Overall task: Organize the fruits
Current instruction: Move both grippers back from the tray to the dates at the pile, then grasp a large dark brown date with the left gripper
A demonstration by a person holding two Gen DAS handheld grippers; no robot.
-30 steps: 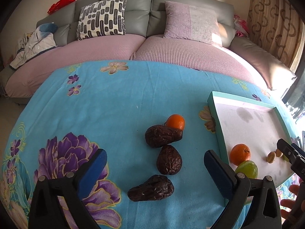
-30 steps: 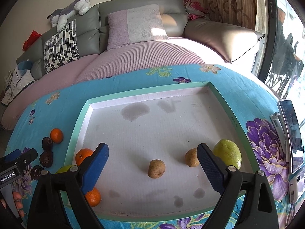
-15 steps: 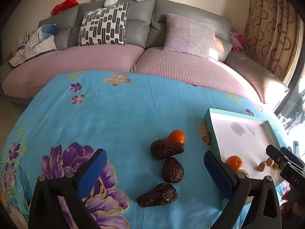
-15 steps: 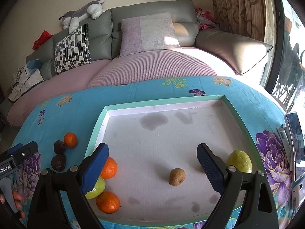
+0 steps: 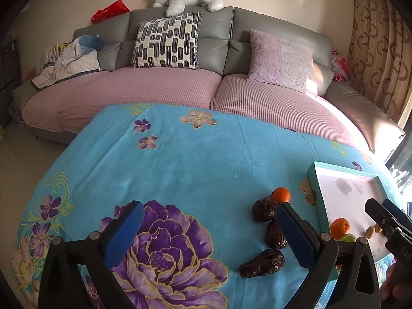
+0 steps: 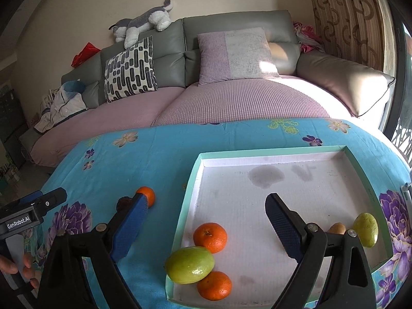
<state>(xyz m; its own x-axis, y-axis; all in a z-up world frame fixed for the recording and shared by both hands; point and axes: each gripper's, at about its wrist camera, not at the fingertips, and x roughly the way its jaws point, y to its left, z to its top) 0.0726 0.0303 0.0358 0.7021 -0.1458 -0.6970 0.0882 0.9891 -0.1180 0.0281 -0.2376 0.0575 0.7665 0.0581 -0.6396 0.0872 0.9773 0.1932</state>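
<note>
On the blue flowered cloth lie three dark wrinkled fruits (image 5: pixel 262 262) and one orange (image 5: pixel 281 195). They sit just beside the right finger of my left gripper (image 5: pixel 209 234), which is open, empty and hovers over the purple flower print. The teal-rimmed white tray (image 6: pixel 188 206) holds two oranges (image 6: pixel 210 237), a green fruit (image 6: pixel 189 264), a yellow-green fruit (image 6: pixel 365 229) and a small brown one (image 6: pixel 337 228). My right gripper (image 6: pixel 206 229) is open and empty, straddling the tray's left rim above the oranges.
A grey sofa (image 5: pixel 180 95) with pink covers and cushions curves round the table's far side. A phone (image 6: pixel 406 188) lies at the right table edge. A hand (image 6: pixel 25 270) holds the left gripper's handle at the lower left of the right wrist view.
Both grippers have pulled back and risen, and each has swung left. The loose fruits now sit by the left gripper's right finger; the tray's left rim now lies between the right gripper's fingers.
</note>
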